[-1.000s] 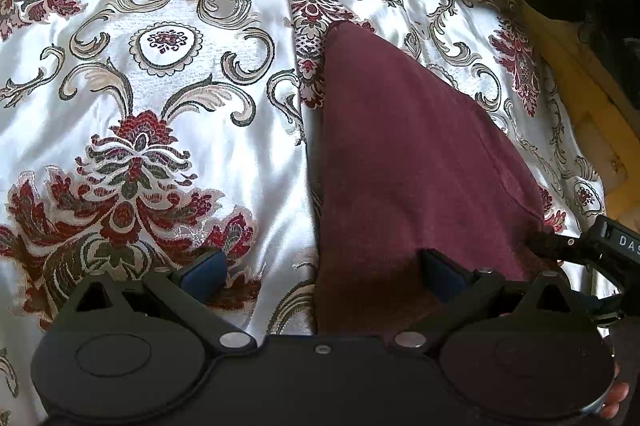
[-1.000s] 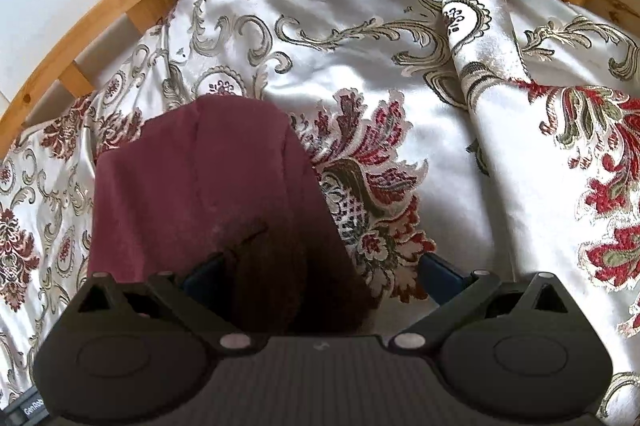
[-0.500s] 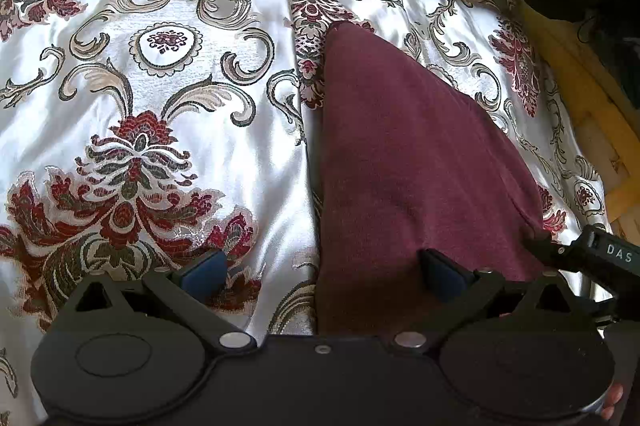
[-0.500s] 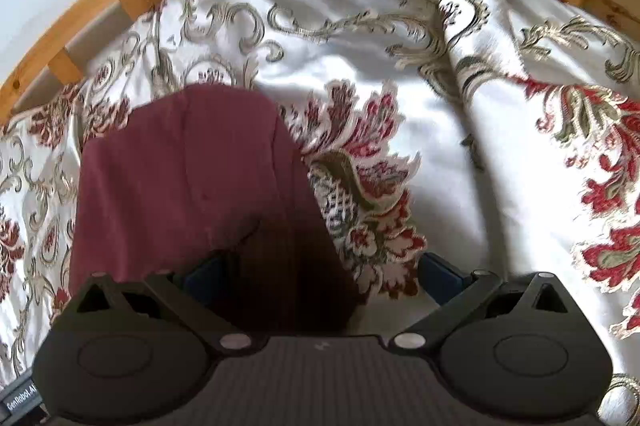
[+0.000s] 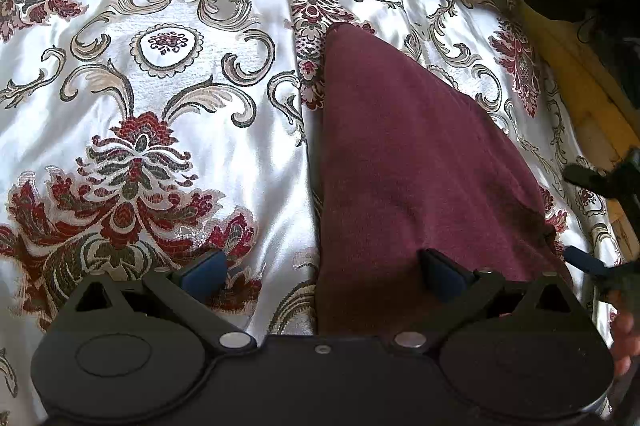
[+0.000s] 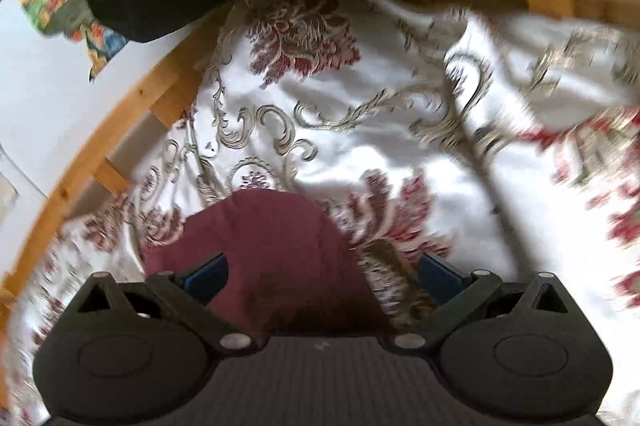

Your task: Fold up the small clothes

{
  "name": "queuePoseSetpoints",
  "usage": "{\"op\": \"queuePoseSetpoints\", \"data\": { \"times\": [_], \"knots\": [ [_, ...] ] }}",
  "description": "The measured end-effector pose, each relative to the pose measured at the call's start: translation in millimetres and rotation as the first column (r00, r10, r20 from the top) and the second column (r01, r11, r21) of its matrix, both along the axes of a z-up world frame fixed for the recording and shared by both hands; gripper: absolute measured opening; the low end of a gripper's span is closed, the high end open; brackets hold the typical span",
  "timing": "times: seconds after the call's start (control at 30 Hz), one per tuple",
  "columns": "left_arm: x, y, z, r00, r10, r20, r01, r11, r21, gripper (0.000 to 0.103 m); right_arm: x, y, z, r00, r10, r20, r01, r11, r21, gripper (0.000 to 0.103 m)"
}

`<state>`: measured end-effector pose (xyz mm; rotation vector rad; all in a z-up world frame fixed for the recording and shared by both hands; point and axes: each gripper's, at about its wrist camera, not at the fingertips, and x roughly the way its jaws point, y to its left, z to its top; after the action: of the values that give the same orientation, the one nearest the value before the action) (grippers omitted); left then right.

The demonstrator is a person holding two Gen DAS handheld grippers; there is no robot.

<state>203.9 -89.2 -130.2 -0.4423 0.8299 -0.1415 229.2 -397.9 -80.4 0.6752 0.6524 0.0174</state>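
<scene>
The maroon garment (image 5: 408, 162) lay folded flat on the floral satin bedcover (image 5: 160, 130). The left gripper (image 5: 320, 272) hung wide open over its near edge, holding nothing. The right gripper (image 6: 322, 274) was also spread open and empty. Compared with a second earlier, it had lifted away, though its view was blurred. The fold seemed finished; next probably came another piece.

Matt maroon cloth (image 5: 408, 154) (knit-looking) on glossy bedspread (image 5: 168, 130).
</scene>
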Motion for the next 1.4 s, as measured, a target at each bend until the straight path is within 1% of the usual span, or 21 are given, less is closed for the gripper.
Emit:
{"op": "queuePoseSetpoints", "data": {
  "times": [0.07, 0.17, 0.27, 0.33, 0.4, 0.43, 0.53, 0.57, 0.6, 0.67, 0.73, 0.8, 0.83, 0.9, 0.93, 1.07, 1.2, 1.27, 1.3, 1.37, 1.4],
  "knots": [
    [0, 0, 0, 1.0, 0.0, 0.002, 0.0, 1.0, 0.0, 0.102, 9, 3, -8, 1.0, 0.011, 0.008, -0.011, 1.0, 0.021, 0.102],
    [0, 0, 0, 1.0, 0.002, 0.004, -0.002, 1.0, 0.0, 0.102, 19, 12, -12, 0.999, 0.037, 0.022, -0.036, 0.998, -0.042, 0.091],
    [-1, 0, 0, 1.0, 0.002, 0.006, -0.002, 1.0, 0.001, 0.102, 19, 23, -11, 0.998, 0.053, 0.037, -0.047, 0.99, -0.132, 0.075],
    [-1, 0, 0, 1.0, 0.002, 0.005, -0.002, 1.0, 0.001, 0.102, 19, 30, -9, 0.997, 0.066, 0.045, -0.056, 0.982, -0.183, 0.054],
    [-2, 0, 0, 1.0, 0.002, 0.005, -0.002, 1.0, 0.001, 0.102, 17, 38, -5, 0.994, 0.089, 0.062, -0.071, 0.968, -0.242, 0.042],
    [-2, 0, 0, 1.0, 0.002, 0.005, -0.002, 1.0, 0.001, 0.102, 16, 42, -4, 0.993, 0.098, 0.07, -0.076, 0.96, -0.271, 0.038],
    [-2, 0, 1, 1.0, 0.005, 0.006, -0.005, 1.0, 0.003, 0.102, 12, 52, 1, 0.987, 0.12, 0.104, -0.074, 0.928, -0.365, 0.031],
    [-2, 0, 1, 1.0, 0.006, 0.006, -0.006, 1.0, 0.003, 0.102, 11, 56, 3, 0.986, 0.126, 0.107, -0.072, 0.912, -0.405, 0.031],
    [-3, 0, 1, 1.0, 0.007, 0.007, -0.007, 1.0, 0.002, 0.102, 9, 64, 4, 0.984, 0.137, 0.111, -0.07, 0.883, -0.463, 0.03],
    [-2, 0, 1, 1.0, 0.007, 0.008, -0.007, 1.0, 0.003, 0.102, 6, 79, 5, 0.977, 0.175, 0.118, -0.076, 0.815, -0.575, 0.029],
    [-3, -1, 1, 1.0, 0.008, 0.007, -0.008, 1.0, 0.003, 0.102, 2, 95, 5, 0.965, 0.228, 0.127, -0.093, 0.754, -0.651, 0.029],
    [-3, -1, 1, 1.0, 0.007, 0.007, -0.007, 1.0, 0.003, 0.102, -3, 110, 3, 0.952, 0.278, 0.125, -0.104, 0.681, -0.725, 0.029],
    [-2, 0, 1, 1.0, 0.007, 0.008, -0.007, 1.0, 0.003, 0.102, -5, 119, 2, 0.944, 0.306, 0.12, -0.109, 0.635, -0.765, 0.029],
    [-3, -1, 1, 1.0, 0.007, 0.008, -0.007, 1.0, 0.004, 0.102, -9, 131, 0, 0.927, 0.359, 0.113, -0.128, 0.584, -0.802, 0.025],
    [-3, 0, 1, 1.0, 0.007, 0.008, -0.007, 1.0, 0.004, 0.102, -10, 135, 0, 0.92, 0.377, 0.109, -0.141, 0.576, -0.805, 0.024],
    [-3, 0, 1, 1.0, 0.007, 0.008, -0.007, 1.0, 0.004, 0.102, -10, 140, -2, 0.914, 0.39, 0.11, -0.144, 0.566, -0.812, 0.024],
    [-3, 0, 1, 1.0, 0.006, 0.008, -0.007, 1.0, 0.004, 0.102, -2, 127, 2, 0.932, 0.34, 0.123, -0.109, 0.589, -0.801, 0.018],
    [-3, 0, 1, 1.0, 0.006, 0.009, -0.006, 1.0, 0.003, 0.102, 3, 113, 3, 0.949, 0.289, 0.123, -0.091, 0.627, -0.774, 0.018],
    [-3, 0, 1, 1.0, 0.007, 0.009, -0.007, 1.0, 0.004, 0.102, 6, 105, 2, 0.96, 0.255, 0.112, -0.088, 0.658, -0.747, 0.018],
    [-3, 0, 1, 1.0, 0.007, 0.009, -0.007, 1.0, 0.004, 0.102, 13, 87, 0, 0.979, 0.183, 0.089, -0.077, 0.739, -0.669, 0.018],
    [-3, 0, 1, 1.0, 0.007, 0.009, -0.007, 1.0, 0.004, 0.102, 16, 76, -3, 0.986, 0.15, 0.075, -0.073, 0.787, -0.612, 0.021]
  ]
}}
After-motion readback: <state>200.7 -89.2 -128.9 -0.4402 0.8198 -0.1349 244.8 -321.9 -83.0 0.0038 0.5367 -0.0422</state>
